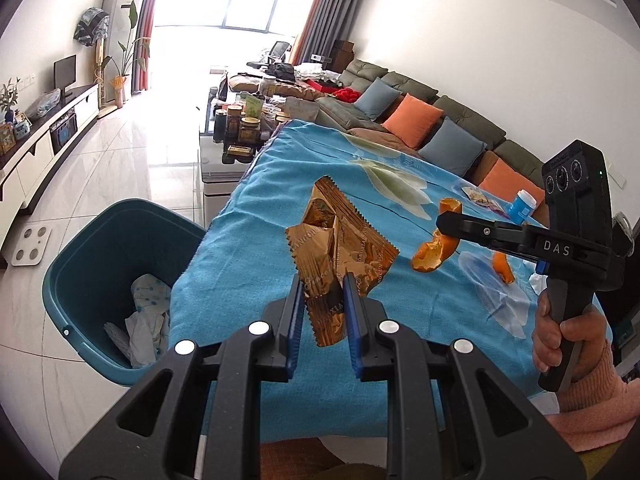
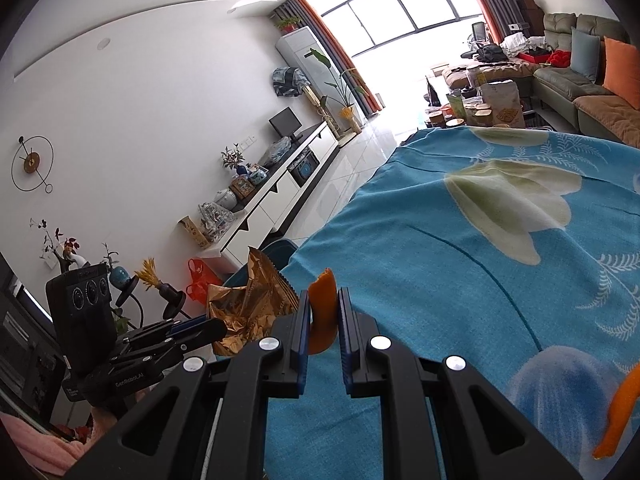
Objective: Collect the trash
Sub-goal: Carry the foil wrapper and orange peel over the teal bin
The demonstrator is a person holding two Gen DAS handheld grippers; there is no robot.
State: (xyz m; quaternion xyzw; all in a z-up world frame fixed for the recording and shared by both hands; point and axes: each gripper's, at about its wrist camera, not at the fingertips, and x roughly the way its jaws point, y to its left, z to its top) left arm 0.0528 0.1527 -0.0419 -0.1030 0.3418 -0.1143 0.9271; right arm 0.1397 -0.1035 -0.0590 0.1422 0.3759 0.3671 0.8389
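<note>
Clearly both loads were mid-carry: the left tool (image 1: 322,284) pinched a crumpled gold wrapper (image 1: 340,236), the right tool (image 2: 324,300) clamped an orange peel (image 2: 323,308), both above the blue-clothed counter (image 1: 400,184). Next, I judged, came swinging them over the teal bin (image 1: 120,240) and releasing.

The wrapper (image 1: 340,248) hung between the left gripper's (image 1: 322,300) fingers (image 1: 295,312), above the table's (image 1: 248,280) near left edge. The bin (image 1: 120,280) stood on the floor at nine o'clock from the wrapper, just beside the table, with crumpled paper (image 1: 148,320) in it. At three o'clock from the wrapper, a peel (image 1: 436,248) sat between the right gripper's (image 2: 324,312) fingers (image 2: 305,320) over the table. Another peel piece (image 1: 503,270) lay on the table behind the right gripper. A small bottle (image 1: 522,204) stood at one o'clock, near the table's far right edge, with the sofa (image 1: 440,120) beyond it.
</note>
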